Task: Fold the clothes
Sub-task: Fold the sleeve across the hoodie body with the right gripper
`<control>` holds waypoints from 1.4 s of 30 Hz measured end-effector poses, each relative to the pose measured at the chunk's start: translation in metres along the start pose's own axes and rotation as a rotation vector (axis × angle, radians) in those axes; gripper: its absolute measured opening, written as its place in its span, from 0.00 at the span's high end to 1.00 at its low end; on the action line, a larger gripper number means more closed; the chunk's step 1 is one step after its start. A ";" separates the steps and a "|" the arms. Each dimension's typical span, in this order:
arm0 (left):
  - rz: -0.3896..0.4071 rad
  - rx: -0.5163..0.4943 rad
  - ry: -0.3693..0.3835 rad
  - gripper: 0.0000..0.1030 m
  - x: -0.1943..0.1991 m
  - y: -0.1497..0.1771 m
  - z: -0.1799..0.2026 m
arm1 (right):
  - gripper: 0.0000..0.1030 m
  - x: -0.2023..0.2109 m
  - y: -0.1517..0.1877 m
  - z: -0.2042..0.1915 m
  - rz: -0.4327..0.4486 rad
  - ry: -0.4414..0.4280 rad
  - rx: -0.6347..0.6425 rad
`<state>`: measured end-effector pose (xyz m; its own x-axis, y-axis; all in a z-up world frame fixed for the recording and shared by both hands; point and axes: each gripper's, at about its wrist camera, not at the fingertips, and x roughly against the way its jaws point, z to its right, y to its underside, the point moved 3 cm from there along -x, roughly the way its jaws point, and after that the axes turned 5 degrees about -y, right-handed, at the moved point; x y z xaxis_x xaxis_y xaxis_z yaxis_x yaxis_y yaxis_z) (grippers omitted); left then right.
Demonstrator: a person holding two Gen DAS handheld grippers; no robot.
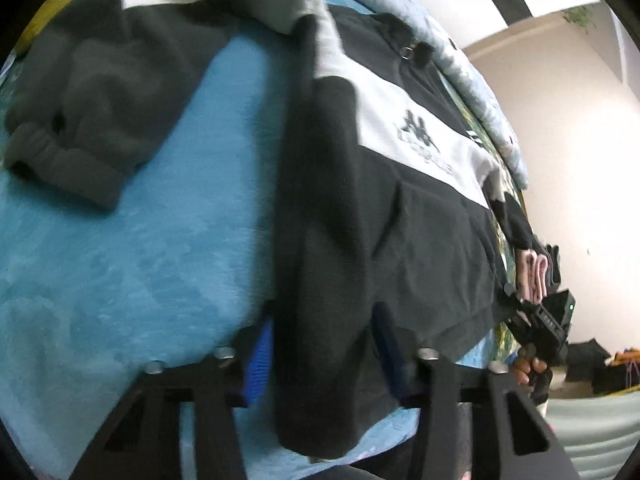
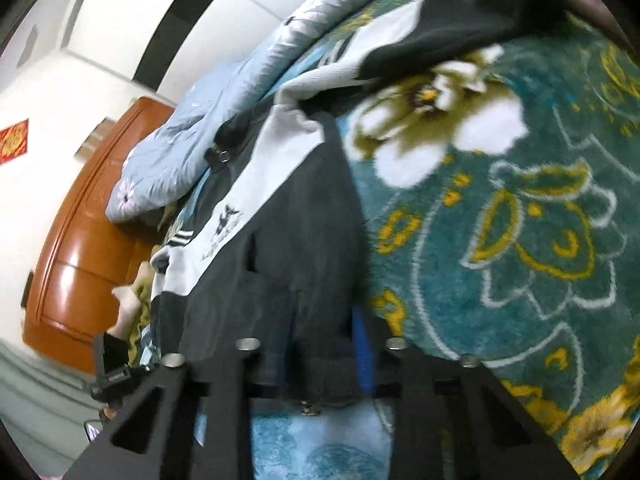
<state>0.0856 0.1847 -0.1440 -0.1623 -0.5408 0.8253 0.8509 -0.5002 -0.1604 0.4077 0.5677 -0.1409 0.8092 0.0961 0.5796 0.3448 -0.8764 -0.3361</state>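
A black jacket with a white chest band and logo (image 1: 400,184) lies spread on the bed, front up. One black sleeve (image 1: 80,100) stretches out to the left. My left gripper (image 1: 324,356) is shut on the near hem, black fabric filling the gap between its blue pads (image 1: 260,360). In the right wrist view the same jacket (image 2: 280,240) runs away from me, and my right gripper (image 2: 320,360) is shut on the hem at the other corner. Each gripper shows in the other's view: the right one (image 1: 548,320) and the left one (image 2: 116,376).
A plain blue blanket (image 1: 140,260) lies under the jacket on the left, a green floral blanket (image 2: 520,240) on the right. A pale blue quilt (image 2: 192,128) is bunched along the far side. Folded pink and dark clothes (image 1: 532,276) sit beyond. A brown wooden panel (image 2: 80,240) stands by the bed.
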 end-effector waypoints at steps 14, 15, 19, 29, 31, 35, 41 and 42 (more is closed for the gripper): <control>0.020 0.001 0.028 0.92 0.013 0.007 -0.011 | 0.84 0.047 0.007 -0.036 0.095 0.017 0.066; 0.016 0.008 0.026 0.92 0.010 0.008 -0.014 | 0.84 0.042 0.010 -0.030 0.082 0.042 0.058; 0.026 -0.009 0.044 0.91 0.009 0.006 -0.012 | 0.84 0.024 0.017 -0.009 0.043 0.079 0.004; 0.129 -0.034 0.051 0.63 0.041 -0.005 -0.029 | 0.65 0.032 0.011 -0.037 0.083 0.256 0.153; 0.185 -0.022 0.014 0.56 0.058 -0.007 -0.046 | 0.45 0.049 0.008 -0.040 0.161 0.337 0.168; 0.294 0.093 -0.099 0.46 0.080 -0.022 -0.090 | 0.44 0.066 -0.005 -0.072 0.334 0.401 0.207; 0.352 0.260 -0.036 0.39 0.073 -0.044 -0.125 | 0.43 -0.007 -0.018 -0.153 0.328 0.160 0.269; 0.371 0.264 -0.031 0.38 0.072 -0.047 -0.123 | 0.43 -0.021 -0.020 -0.167 0.309 0.125 0.273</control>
<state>-0.0274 0.0867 -0.1437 0.1896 -0.6286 0.7543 0.9474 -0.0846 -0.3086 0.3042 0.5047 -0.0229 0.8362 -0.2243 0.5005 0.2219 -0.6962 -0.6827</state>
